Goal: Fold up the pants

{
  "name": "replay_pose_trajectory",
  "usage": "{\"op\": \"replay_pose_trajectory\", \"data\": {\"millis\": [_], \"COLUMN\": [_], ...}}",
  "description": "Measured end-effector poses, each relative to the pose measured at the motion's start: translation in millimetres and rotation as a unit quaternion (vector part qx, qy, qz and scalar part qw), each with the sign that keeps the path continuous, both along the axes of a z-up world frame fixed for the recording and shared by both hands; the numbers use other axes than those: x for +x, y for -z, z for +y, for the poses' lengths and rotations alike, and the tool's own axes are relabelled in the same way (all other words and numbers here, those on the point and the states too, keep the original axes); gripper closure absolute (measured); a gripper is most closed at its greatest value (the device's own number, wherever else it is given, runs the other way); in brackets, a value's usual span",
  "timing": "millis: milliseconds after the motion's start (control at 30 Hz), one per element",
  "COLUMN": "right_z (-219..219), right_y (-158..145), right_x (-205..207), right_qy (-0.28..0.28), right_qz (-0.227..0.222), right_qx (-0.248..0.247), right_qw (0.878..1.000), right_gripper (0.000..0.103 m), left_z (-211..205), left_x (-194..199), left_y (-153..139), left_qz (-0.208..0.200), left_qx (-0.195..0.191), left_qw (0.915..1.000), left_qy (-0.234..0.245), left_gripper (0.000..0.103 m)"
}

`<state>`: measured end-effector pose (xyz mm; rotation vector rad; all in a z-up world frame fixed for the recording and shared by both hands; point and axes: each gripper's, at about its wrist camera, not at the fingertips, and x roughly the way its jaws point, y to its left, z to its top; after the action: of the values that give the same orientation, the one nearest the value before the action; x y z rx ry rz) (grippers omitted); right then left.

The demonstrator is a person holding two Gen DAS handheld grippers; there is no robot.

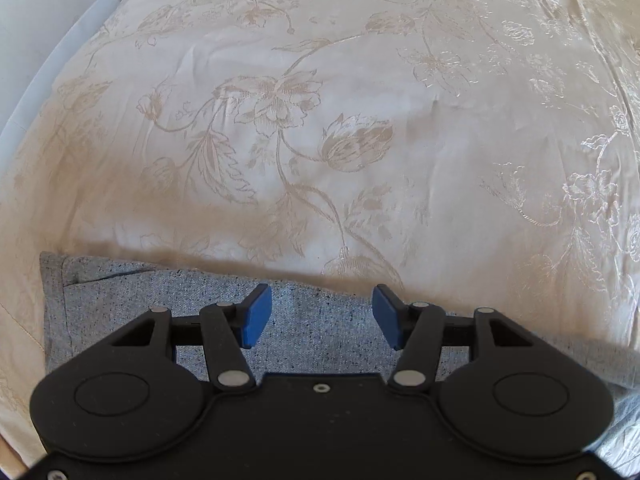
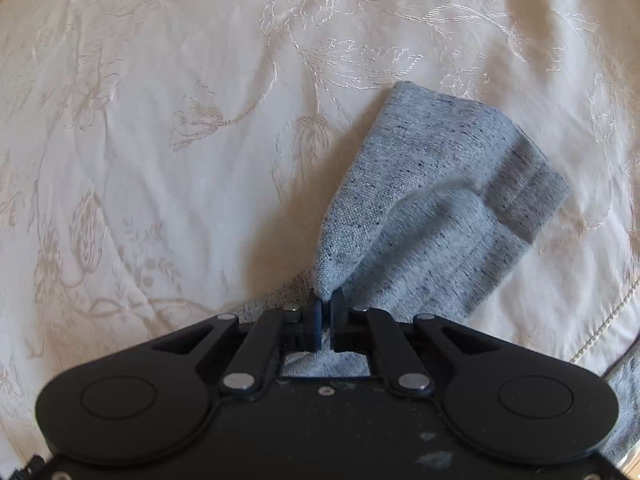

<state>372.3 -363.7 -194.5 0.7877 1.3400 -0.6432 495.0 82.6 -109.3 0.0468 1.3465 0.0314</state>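
The grey pants [image 2: 420,200] lie on the floral bedspread [image 2: 160,120]; the right gripper [image 2: 325,312] pinches a fabric ridge, the left gripper [image 1: 322,316] hangs spread above them; that thin pinch may slip, spoiling the fold.

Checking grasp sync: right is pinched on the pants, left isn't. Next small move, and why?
Probably close the left gripper: its jaws are open over the pants edge, while the right gripper is already shut on a fold. Both ends need holding before lifting.
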Motion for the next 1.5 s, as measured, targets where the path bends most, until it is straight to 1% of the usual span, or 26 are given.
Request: {"op": "replay_pose_trajectory", "data": {"millis": [100,167,333,500,567,600,633,667,700,733,767,833,900,967,1000,1033,1067,1100,1167,1200,1267,1300,1367,1400,1433,1500], "right_z": [8,11,23,26,22,22,21,21,20,18,16,12,11,13,14,15,16,17,19,22,27,29,37,45,54,68], "right_y": [-11,-16,-25,-31,-35,-37,-35,-37,-39,-41,-44,-56,-81,-118,-139,-158,-172,-183,-188,-184,-161,-144,-103,-82,-63,-46], "right_x": [-26,-39,-59,-64,-64,-63,-60,-60,-61,-60,-59,-55,-51,-58,-67,-81,-96,-116,-152,-174,-214,-230,-261,-273,-281,-288], "right_qy": [-0.009,-0.014,-0.028,-0.031,-0.035,-0.038,-0.040,-0.041,-0.041,-0.041,-0.040,-0.049,-0.064,-0.080,-0.082,-0.083,-0.082,-0.078,-0.069,-0.062,-0.049,-0.035,-0.004,-0.005,-0.012,-0.019], "right_qz": [-0.021,-0.029,-0.040,-0.047,-0.051,-0.052,-0.053,-0.053,-0.055,-0.057,-0.061,-0.076,-0.119,-0.180,-0.214,-0.242,-0.262,-0.273,-0.265,-0.247,-0.197,-0.169,-0.115,-0.088,-0.063,-0.046], "right_qx": [-0.001,-0.003,-0.012,-0.011,-0.011,-0.012,-0.012,-0.011,-0.008,-0.006,-0.004,-0.005,-0.013,-0.030,-0.038,-0.043,-0.045,-0.046,-0.042,-0.041,-0.031,-0.016,0.016,0.021,0.018,0.017], "right_qw": [1.000,0.999,0.999,0.998,0.998,0.998,0.998,0.998,0.998,0.998,0.997,0.996,0.991,0.980,0.973,0.966,0.961,0.958,0.961,0.966,0.979,0.985,0.993,0.996,0.998,0.999], "right_gripper": [0.100,0.100,0.099,0.099,0.099,0.099,0.099,0.099,0.099,0.099,0.099,0.099,0.099,0.099,0.099,0.099,0.099,0.099,0.099,0.099,0.099,0.099,0.099,0.099,0.099,0.099], "left_z": [9,12,19,19,18,20,22,26,29,32,33,35,42,53,61,71,75,76,82,84,87,88,87,86,82,68], "left_x": [9,15,21,25,27,26,25,23,19,14,7,-15,-51,-94,-118,-137,-154,-169,-199,-213,-234,-247,-267,-273,-277,-283], "left_y": [8,14,29,56,64,63,61,55,44,32,15,-28,-74,-112,-124,-130,-131,-128,-107,-92,-48,-30,-1,5,7,4], "left_qz": [0.024,0.039,0.068,0.097,0.100,0.099,0.099,0.093,0.077,0.060,0.035,-0.033,-0.106,-0.164,-0.181,-0.186,-0.182,-0.174,-0.138,-0.112,-0.049,-0.017,0.033,0.044,0.049,0.039], "left_qx": [-0.023,-0.028,-0.009,0.006,-0.006,-0.008,-0.006,-0.014,-0.028,-0.035,-0.041,-0.059,-0.080,-0.111,-0.126,-0.135,-0.131,-0.116,-0.078,-0.066,-0.022,-0.014,-0.018,-0.028,-0.035,-0.038], "left_qw": [0.9991,0.9980,0.9946,0.9919,0.9918,0.9911,0.9900,0.9895,0.9901,0.9914,0.9929,0.9943,0.9897,0.9796,0.9751,0.9730,0.9744,0.9778,0.9873,0.9915,0.9985,0.9996,0.9990,0.9983,0.9979,0.9985], "left_qy": [-0.025,-0.041,-0.079,-0.082,-0.080,-0.089,-0.100,-0.110,-0.114,-0.111,-0.106,-0.082,-0.054,-0.033,-0.027,-0.022,-0.020,-0.017,-0.010,-0.005,-0.012,-0.015,-0.023,-0.026,-0.023,-0.001], "left_gripper": [0.042,0.042,0.041,0.042,0.049,0.072,0.091,0.091,0.096,0.097,0.098,0.098,0.099,0.099,0.101,0.103,0.103,0.103,0.103,0.103,0.103,0.103,0.103,0.103,0.103,0.102]}}
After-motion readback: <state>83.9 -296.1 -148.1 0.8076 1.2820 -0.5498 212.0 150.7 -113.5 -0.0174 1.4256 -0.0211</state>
